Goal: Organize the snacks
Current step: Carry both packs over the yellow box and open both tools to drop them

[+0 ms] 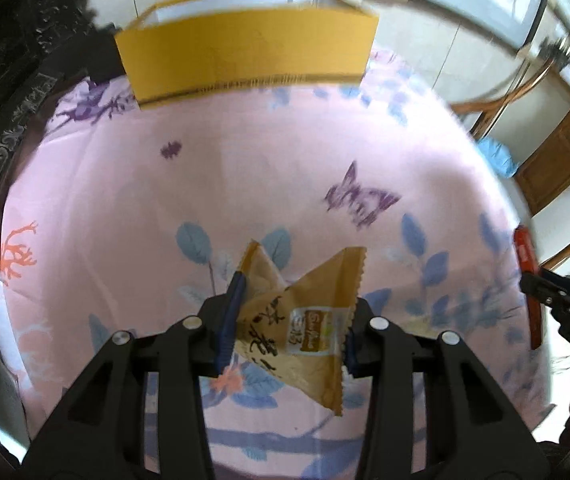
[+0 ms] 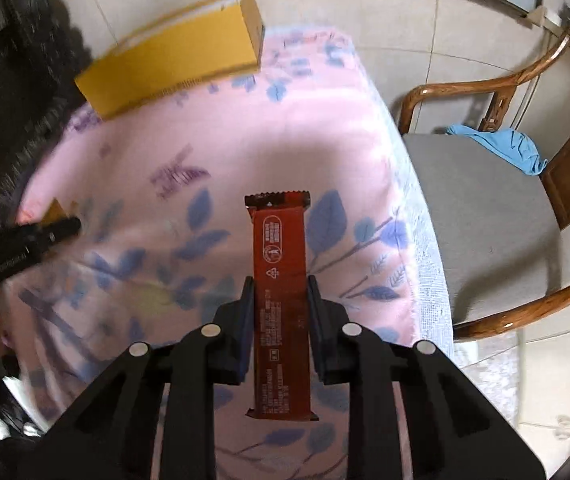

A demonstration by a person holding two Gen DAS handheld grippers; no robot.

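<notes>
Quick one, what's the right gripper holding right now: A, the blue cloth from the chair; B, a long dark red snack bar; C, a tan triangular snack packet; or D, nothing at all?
B: in the right wrist view the right gripper has its fingers pressed on both sides of the long dark red snack bar, above the pink floral cloth.

Pale tiled floor beyond the right gripper, wooden armchair with grey seat to its right, blue cloth on the seat, dark carved furniture left of the left gripper, daylight throughout
</notes>
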